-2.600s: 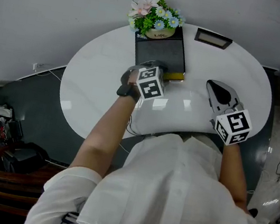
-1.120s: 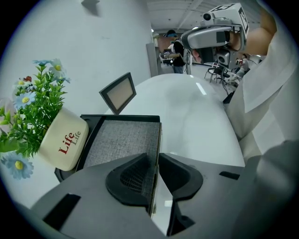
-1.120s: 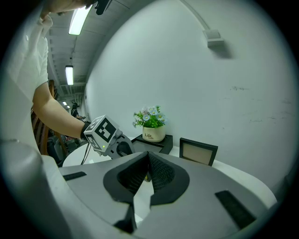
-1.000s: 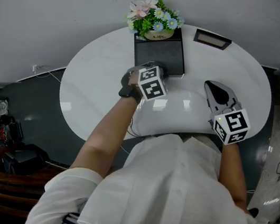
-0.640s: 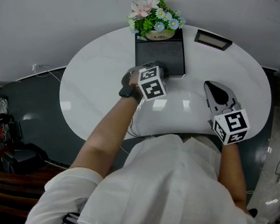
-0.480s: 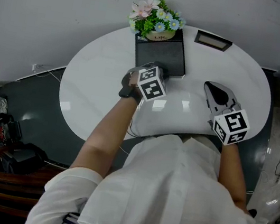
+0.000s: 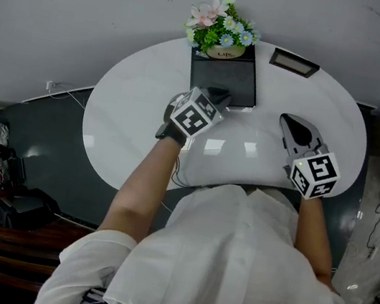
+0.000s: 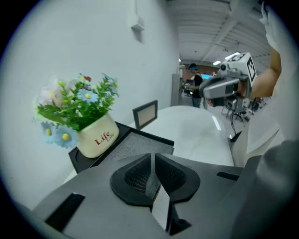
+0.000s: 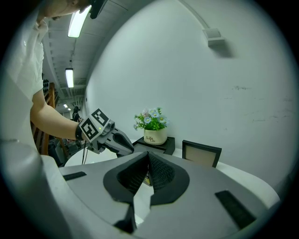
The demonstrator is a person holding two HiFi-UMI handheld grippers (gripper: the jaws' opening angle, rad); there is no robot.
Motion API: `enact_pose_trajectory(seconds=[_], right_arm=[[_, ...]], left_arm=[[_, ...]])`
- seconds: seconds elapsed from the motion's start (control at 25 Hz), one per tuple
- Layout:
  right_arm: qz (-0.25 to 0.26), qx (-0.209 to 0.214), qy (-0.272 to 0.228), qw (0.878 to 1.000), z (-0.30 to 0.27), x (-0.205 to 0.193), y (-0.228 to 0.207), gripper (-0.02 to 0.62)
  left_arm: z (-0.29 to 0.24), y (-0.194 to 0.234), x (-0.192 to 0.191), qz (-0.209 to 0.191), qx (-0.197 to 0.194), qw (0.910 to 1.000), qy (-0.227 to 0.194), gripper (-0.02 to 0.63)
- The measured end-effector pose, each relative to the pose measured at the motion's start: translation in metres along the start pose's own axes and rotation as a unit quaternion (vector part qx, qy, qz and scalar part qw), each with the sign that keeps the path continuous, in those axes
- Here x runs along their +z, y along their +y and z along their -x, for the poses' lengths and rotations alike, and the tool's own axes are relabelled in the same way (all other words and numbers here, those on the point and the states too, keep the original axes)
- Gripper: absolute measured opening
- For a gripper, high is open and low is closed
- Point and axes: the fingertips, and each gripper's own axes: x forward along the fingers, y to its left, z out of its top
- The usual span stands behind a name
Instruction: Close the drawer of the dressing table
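Observation:
The dressing table is a small black box [image 7: 224, 79] with a grey mesh top [image 8: 128, 145] at the back of the white round table [image 7: 131, 115]. In the head view its drawer front looks flush with the box. My left gripper [image 7: 218, 99] hovers over the box's near edge and points down at it. Its jaws have just been closing, and they stand shut with nothing between them [image 8: 153, 161]. My right gripper [image 7: 289, 121] rests to the right, shut and empty [image 9: 148, 170]. From there the left gripper [image 9: 124, 142] shows beside the box [image 9: 159, 145].
A white flower pot [image 7: 221, 35] with pink and blue flowers sits on the back of the box. A small black picture frame [image 7: 294, 62] stands at the table's far right. The wall runs close behind the table. Cables hang at the table's near edge [image 7: 175, 174].
The drawer's yellow handle stuck out at first, then sat flush. In the last half second my left gripper lifted off the box front and rolled. The right gripper stayed still.

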Motion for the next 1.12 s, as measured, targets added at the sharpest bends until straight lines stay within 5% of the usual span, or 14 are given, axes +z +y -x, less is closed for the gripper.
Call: enact_pose_trajectory(seconds=[0.12, 0.24, 0.44, 0.56, 0.64, 0.84, 1.12], right_arm=[[-0.006, 0.001, -0.008, 1.0, 0.0, 0.006, 0.0, 0.009], [-0.015, 0.003, -0.02, 1.0, -0.001, 0.013, 0.0, 0.009], [-0.03, 0.007, -0.041, 0.999, -0.003, 0.025, 0.0, 0.009], [-0.038, 0.008, -0.054, 0.998, -0.005, 0.033, 0.001, 0.009], [-0.038, 0.009, -0.062, 0.997, -0.006, 0.039, 0.002, 0.009], [-0.026, 0.01, -0.073, 0.997, -0.008, 0.05, 0.007, 0.009], [-0.006, -0.003, -0.085, 0.996, -0.003, 0.063, 0.003, 0.009]], left_arm=[[0.028, 0.013, 0.013, 0.053, 0.029, 0.9965, -0.059, 0.032], [0.064, 0.028, 0.025, 0.126, 0.057, 0.9798, -0.144, 0.023], [0.139, 0.055, 0.035, 0.239, 0.104, 0.9172, -0.302, 0.021], [0.179, 0.062, 0.034, 0.278, 0.121, 0.8775, -0.372, 0.021], [0.2, 0.063, 0.03, 0.286, 0.137, 0.8608, -0.398, 0.021], [0.234, 0.058, 0.01, 0.28, 0.18, 0.8445, -0.42, 0.021], [0.255, 0.045, -0.006, 0.243, 0.227, 0.8527, -0.403, 0.021]])
